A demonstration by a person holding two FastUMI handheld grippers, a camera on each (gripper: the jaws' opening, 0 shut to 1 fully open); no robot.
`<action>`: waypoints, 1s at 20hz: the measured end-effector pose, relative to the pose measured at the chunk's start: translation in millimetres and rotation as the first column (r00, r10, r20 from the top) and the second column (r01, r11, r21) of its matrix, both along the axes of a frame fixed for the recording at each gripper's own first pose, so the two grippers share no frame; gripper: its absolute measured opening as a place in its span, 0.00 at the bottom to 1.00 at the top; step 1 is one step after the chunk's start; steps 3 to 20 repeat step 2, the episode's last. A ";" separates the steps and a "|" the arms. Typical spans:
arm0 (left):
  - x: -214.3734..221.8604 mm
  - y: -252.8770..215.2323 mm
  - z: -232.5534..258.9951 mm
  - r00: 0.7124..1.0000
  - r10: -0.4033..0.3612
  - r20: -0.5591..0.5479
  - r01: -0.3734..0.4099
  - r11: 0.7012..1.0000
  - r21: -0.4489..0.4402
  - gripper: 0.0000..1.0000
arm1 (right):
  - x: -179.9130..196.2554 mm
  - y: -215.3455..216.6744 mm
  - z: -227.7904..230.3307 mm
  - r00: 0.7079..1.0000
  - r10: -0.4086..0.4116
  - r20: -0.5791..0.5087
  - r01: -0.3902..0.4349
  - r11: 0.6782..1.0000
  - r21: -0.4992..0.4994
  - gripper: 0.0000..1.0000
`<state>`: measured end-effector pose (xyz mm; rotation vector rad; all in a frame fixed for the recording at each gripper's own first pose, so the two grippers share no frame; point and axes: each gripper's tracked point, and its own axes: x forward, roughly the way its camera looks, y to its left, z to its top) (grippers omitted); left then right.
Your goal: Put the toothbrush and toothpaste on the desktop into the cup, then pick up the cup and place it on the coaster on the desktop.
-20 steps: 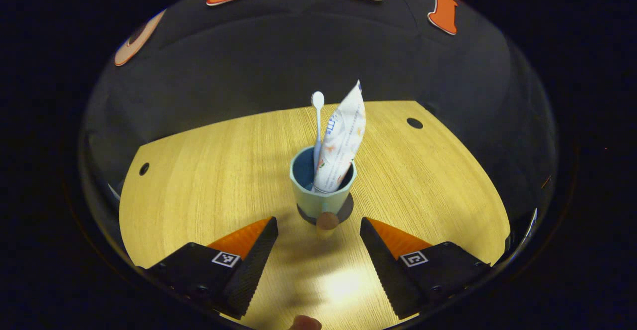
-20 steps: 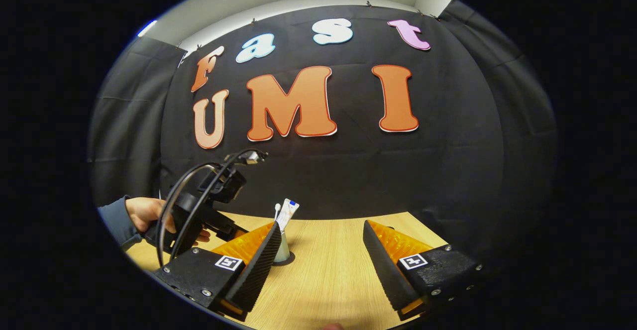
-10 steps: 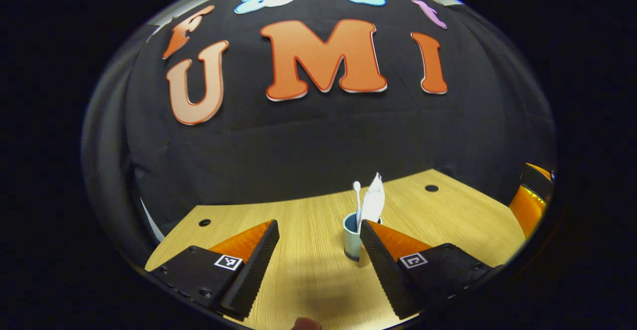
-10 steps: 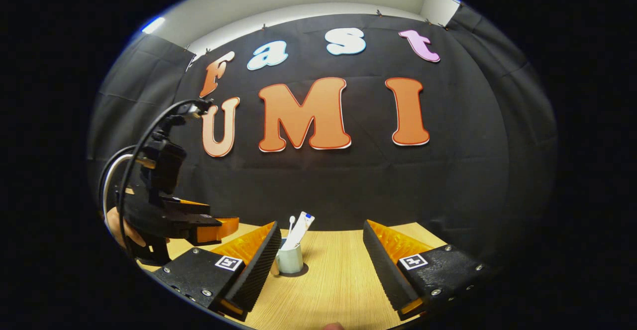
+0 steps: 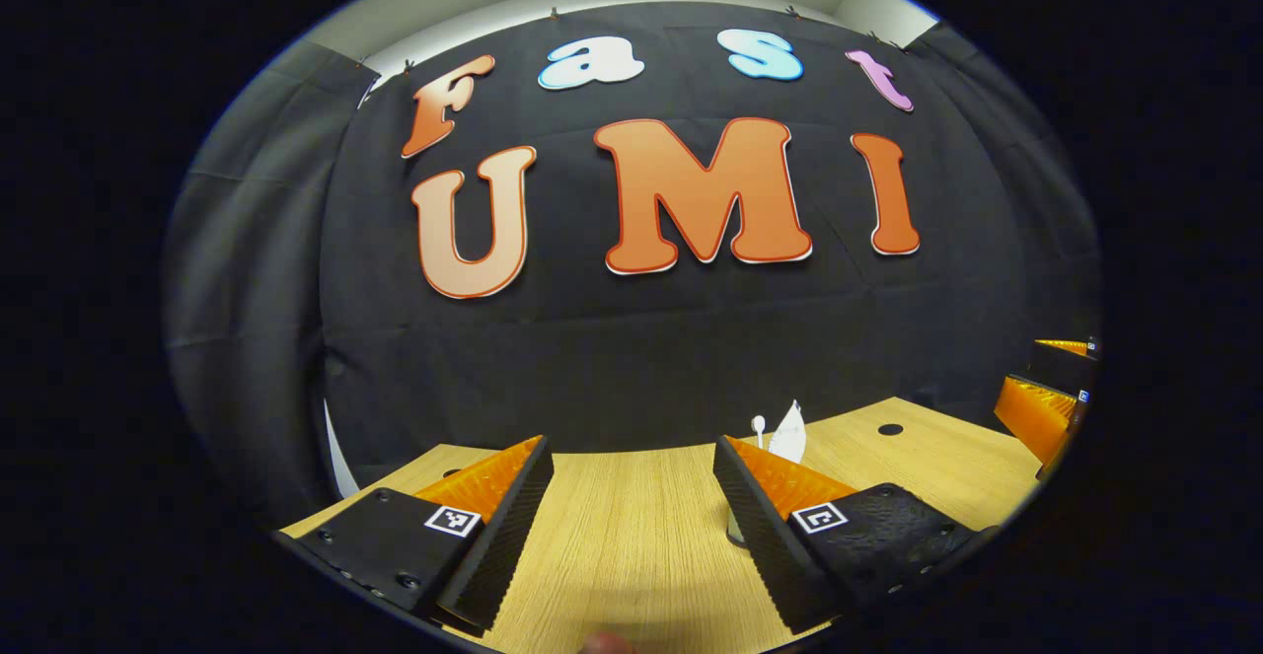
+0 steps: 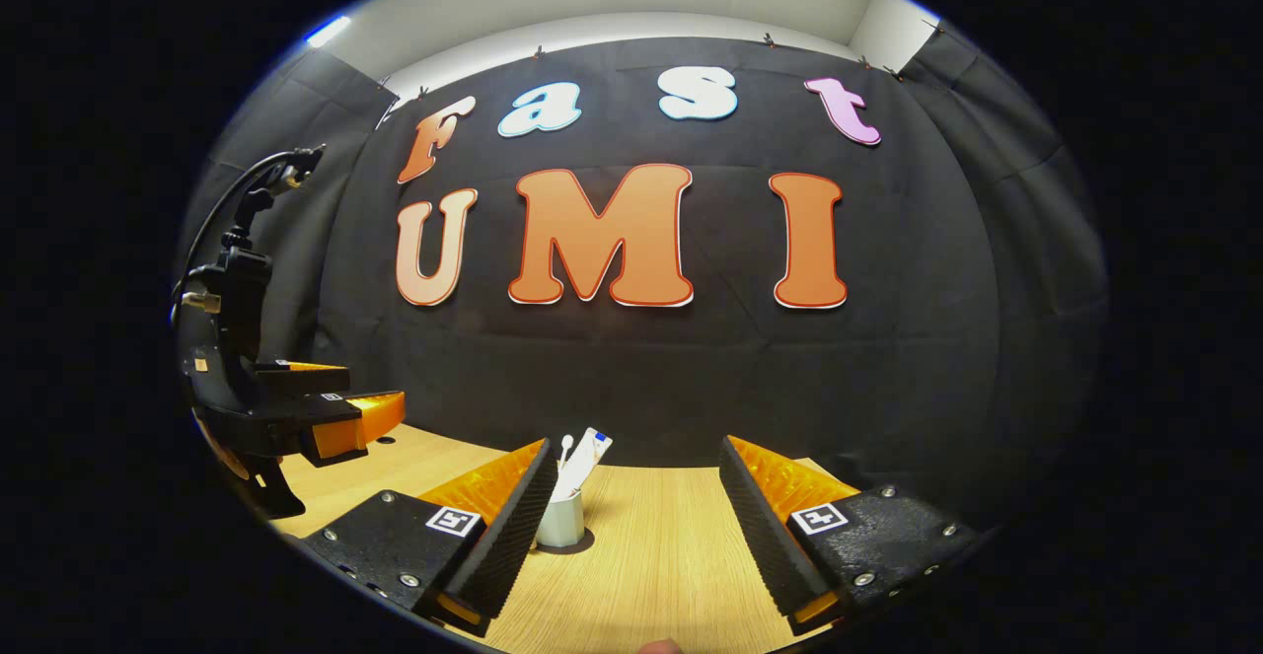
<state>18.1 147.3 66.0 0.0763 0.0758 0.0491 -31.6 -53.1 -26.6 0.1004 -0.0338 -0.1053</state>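
Black cloth closes the back of the booth, and a pale wood desktop (image 6: 651,555) runs up to it. On that desktop, in the right gripper view, the cup (image 6: 560,521) stands upright on the dark coaster (image 6: 577,543), with the toothbrush (image 6: 565,449) and the toothpaste (image 6: 590,455) leaning out of its mouth. The right gripper (image 6: 631,526) hovers above the wood with its fingers spread wide and nothing between them; the cup sits beyond its left finger, apart from it. The left gripper (image 5: 631,526) is likewise released and empty. In its own view the cup (image 5: 734,533) is mostly hidden behind one finger, with only the toothbrush head (image 5: 758,425) and the toothpaste top (image 5: 789,437) rising clear.

Judging by how things lie, both stowing steps and the placing of the cup look done, so the step in hand seems to be the retreat. Any next move calls only for keeping both grippers well clear, so the top-heavy cup is not knocked.
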 end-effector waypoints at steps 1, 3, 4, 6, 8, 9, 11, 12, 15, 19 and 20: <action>-1.5 5.6 3.3 1.000 0.007 0.028 -0.007 1.000 0.005 0.98 | -0.2 -0.6 1.3 1.000 0.001 0.007 -0.001 1.000 -0.002 0.99; -4.9 10.5 9.8 0.998 0.009 0.061 -0.010 1.000 0.006 0.98 | -0.1 -1.0 3.4 1.000 0.002 0.017 -0.002 1.000 -0.003 0.98; -4.9 10.5 9.8 0.998 0.009 0.061 -0.010 1.000 0.006 0.98 | -0.1 -1.0 3.4 1.000 0.002 0.017 -0.002 1.000 -0.003 0.98; -4.9 10.5 9.8 0.998 0.009 0.061 -0.010 1.000 0.006 0.98 | -0.1 -1.0 3.4 1.000 0.002 0.017 -0.002 1.000 -0.003 0.98; -4.9 10.5 9.8 0.998 0.009 0.061 -0.010 1.000 0.006 0.98 | -0.1 -1.0 3.4 1.000 0.002 0.017 -0.002 1.000 -0.003 0.98; -4.9 10.5 9.8 0.998 0.009 0.061 -0.010 1.000 0.006 0.98 | -0.1 -1.0 3.4 1.000 0.002 0.017 -0.002 1.000 -0.003 0.98; -4.9 10.5 9.8 0.998 0.009 0.061 -0.010 1.000 0.006 0.98 | -0.1 -1.0 3.4 1.000 0.002 0.017 -0.002 1.000 -0.003 0.98; -4.9 10.5 9.8 0.998 0.009 0.061 -0.010 1.000 0.006 0.98 | -0.1 -1.0 3.4 1.000 0.002 0.017 -0.002 1.000 -0.003 0.98; -4.9 10.5 9.8 0.998 0.009 0.061 -0.010 1.000 0.006 0.98 | -0.1 -1.0 3.4 1.000 0.002 0.017 -0.002 1.000 -0.003 0.98; -4.9 10.5 9.8 0.998 0.009 0.061 -0.010 1.000 0.006 0.98 | -0.1 -1.0 3.4 1.000 0.002 0.017 -0.002 1.000 -0.003 0.98; -4.9 10.5 9.8 0.998 0.009 0.061 -0.010 1.000 0.006 0.98 | -0.1 -1.0 3.4 1.000 0.002 0.017 -0.002 1.000 -0.003 0.98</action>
